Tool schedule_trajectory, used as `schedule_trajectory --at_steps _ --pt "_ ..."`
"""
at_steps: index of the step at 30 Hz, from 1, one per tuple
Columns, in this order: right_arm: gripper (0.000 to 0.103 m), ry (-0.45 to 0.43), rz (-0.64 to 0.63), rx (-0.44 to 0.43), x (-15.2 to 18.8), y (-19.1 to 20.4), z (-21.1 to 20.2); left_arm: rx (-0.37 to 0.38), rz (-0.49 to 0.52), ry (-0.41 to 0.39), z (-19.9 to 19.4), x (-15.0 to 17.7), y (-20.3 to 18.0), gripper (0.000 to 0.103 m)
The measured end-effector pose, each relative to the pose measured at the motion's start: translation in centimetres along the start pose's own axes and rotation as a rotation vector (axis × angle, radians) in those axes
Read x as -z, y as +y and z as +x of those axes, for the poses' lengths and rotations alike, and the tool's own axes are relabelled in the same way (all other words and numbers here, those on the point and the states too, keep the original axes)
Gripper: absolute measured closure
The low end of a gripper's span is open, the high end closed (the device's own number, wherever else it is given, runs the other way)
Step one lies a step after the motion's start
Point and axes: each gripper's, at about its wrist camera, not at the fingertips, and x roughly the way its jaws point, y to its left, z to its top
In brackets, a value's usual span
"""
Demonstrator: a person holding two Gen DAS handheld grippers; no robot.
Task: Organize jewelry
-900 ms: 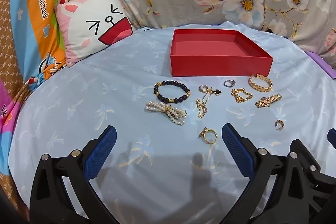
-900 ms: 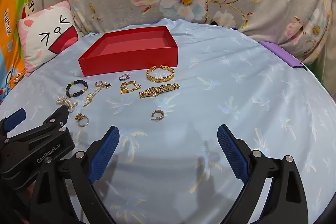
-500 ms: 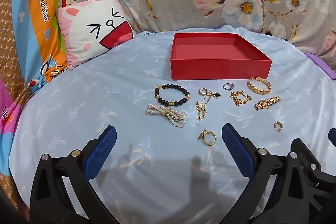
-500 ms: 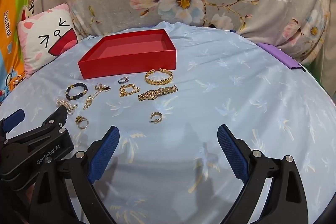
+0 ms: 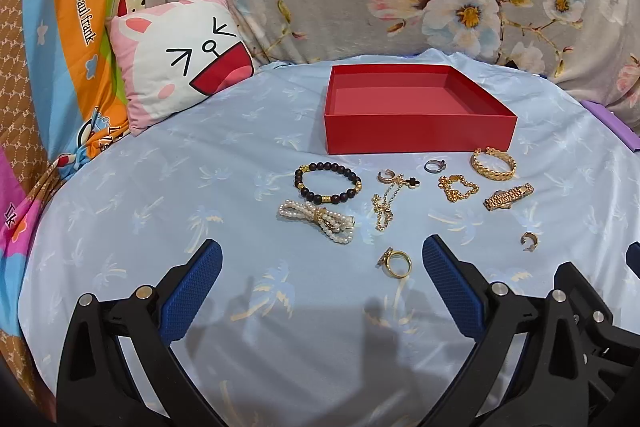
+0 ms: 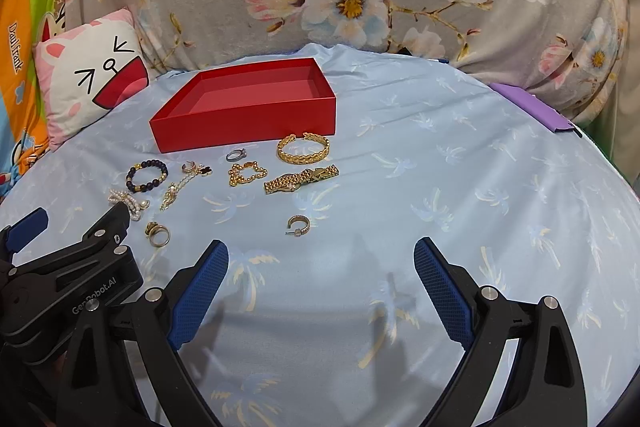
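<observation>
On the blue bedsheet (image 5: 160, 187), just before the empty red box (image 5: 416, 131): jewelry (image 5: 384, 195) spread apart for single picks. Left hand-held gripper (image 5: 320, 287) and right hand-held gripper (image 6: 320, 279) wide open, empty, poised short.

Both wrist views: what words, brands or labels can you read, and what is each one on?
"Daul frank": on the striped cartoon fabric at the left edge; also seen in the right wrist view.
"GenRobot.AI": on the black body of the left gripper, seen from the right wrist.
Letters, maybe "LK", low on that fabric: too cut off to read.
Gold link watch: dial unreadable.
</observation>
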Motion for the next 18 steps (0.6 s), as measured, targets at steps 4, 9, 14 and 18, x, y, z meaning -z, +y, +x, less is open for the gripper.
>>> schedule_trajectory --at_steps 4,9,14,18 --pt "0.01 -0.002 0.0 0.0 0.05 -0.01 0.02 -0.001 0.0 0.0 0.01 0.09 -0.03 0.005" --pt "0.01 -0.002 0.0 0.0 0.08 -0.01 0.03 -0.002 0.0 -0.002 0.12 0.16 -0.03 0.005" --pt "0.01 -0.002 0.001 -0.001 0.09 -0.03 0.03 -0.001 0.0 -0.002 0.07 0.16 -0.04 0.005" --pt "0.01 -0.002 0.0 0.0 0.09 0.02 0.01 -0.002 -0.001 -0.002 -0.15 0.18 -0.11 0.005"
